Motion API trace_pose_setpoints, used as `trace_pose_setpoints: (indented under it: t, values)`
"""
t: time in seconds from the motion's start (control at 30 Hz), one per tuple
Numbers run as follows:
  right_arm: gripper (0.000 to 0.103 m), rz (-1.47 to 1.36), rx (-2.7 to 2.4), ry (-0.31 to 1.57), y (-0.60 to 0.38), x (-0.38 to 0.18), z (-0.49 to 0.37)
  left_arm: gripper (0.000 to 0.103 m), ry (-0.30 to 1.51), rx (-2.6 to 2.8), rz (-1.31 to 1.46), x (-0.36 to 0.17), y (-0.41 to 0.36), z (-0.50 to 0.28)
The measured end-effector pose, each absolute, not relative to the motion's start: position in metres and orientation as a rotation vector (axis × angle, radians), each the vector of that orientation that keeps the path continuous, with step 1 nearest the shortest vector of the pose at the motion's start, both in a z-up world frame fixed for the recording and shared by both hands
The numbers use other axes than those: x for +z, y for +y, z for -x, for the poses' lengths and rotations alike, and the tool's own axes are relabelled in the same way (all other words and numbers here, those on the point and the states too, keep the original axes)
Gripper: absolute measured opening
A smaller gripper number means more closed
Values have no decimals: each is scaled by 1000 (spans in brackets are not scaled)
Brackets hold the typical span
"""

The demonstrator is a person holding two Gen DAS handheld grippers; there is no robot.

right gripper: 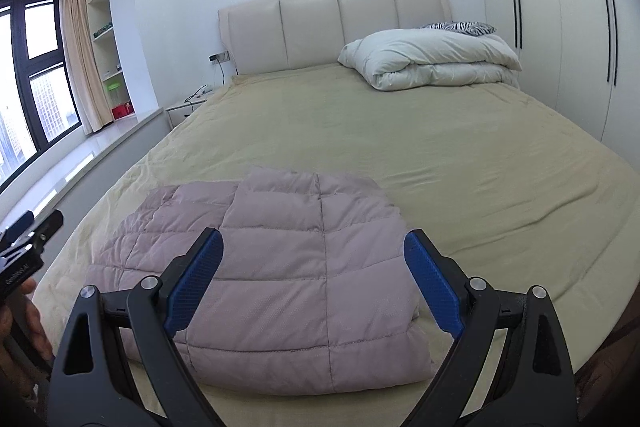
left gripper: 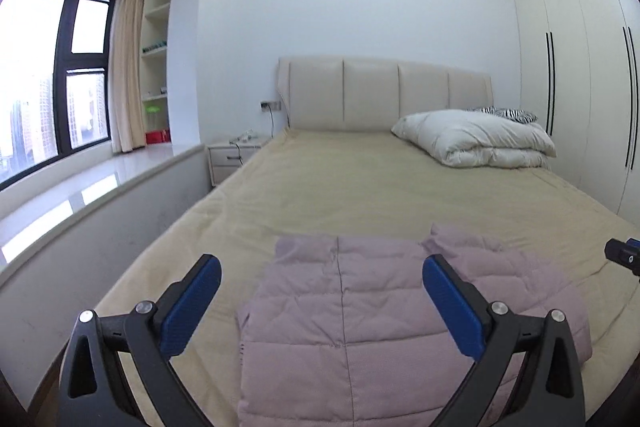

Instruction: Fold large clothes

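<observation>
The pink quilted jacket point(right gripper: 280, 267) is lying at the near end of the bed point(right gripper: 460, 155), already doubled over into a thick bundle, with one flap sticking out on the window side. A white duvet point(right gripper: 428, 59) is sitting far off by the headboard, well clear.

The left gripper point(left gripper: 322, 291) is hanging over the jacket with its jaws spread wide and nothing between them. The right gripper point(right gripper: 314, 267) is likewise standing wide apart above the bundle, pads off the cloth.

Handling judgement: the jacket is looking light, puffy and soft, with no stiffness of its own; the padding is likely springing back after each fold. The shell fabric is looking smooth, so probably slippery under the pads. A thin pinch of outer shell is apt to slide out.

Best hold, as I am reading it: bite deep at a stitched seam or the doubled edge, taking all layers, one gripper at each corner of the loose flap.
</observation>
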State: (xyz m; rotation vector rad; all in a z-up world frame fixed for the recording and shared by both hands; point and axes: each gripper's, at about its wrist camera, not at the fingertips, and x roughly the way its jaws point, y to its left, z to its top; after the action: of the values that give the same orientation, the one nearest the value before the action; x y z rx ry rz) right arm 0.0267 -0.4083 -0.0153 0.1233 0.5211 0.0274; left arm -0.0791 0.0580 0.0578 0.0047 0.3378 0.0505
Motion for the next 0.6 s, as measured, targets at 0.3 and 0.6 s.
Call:
trace_pose_setpoints:
  t: [0.3, 0.6]
  values:
    - [93, -73, 36, 451, -393, 31, 6, 103, 410, 124, -33, 96, 52, 99]
    - [93, -119, -12, 588, -388, 35, 17, 103, 735, 108, -11, 61, 31, 95]
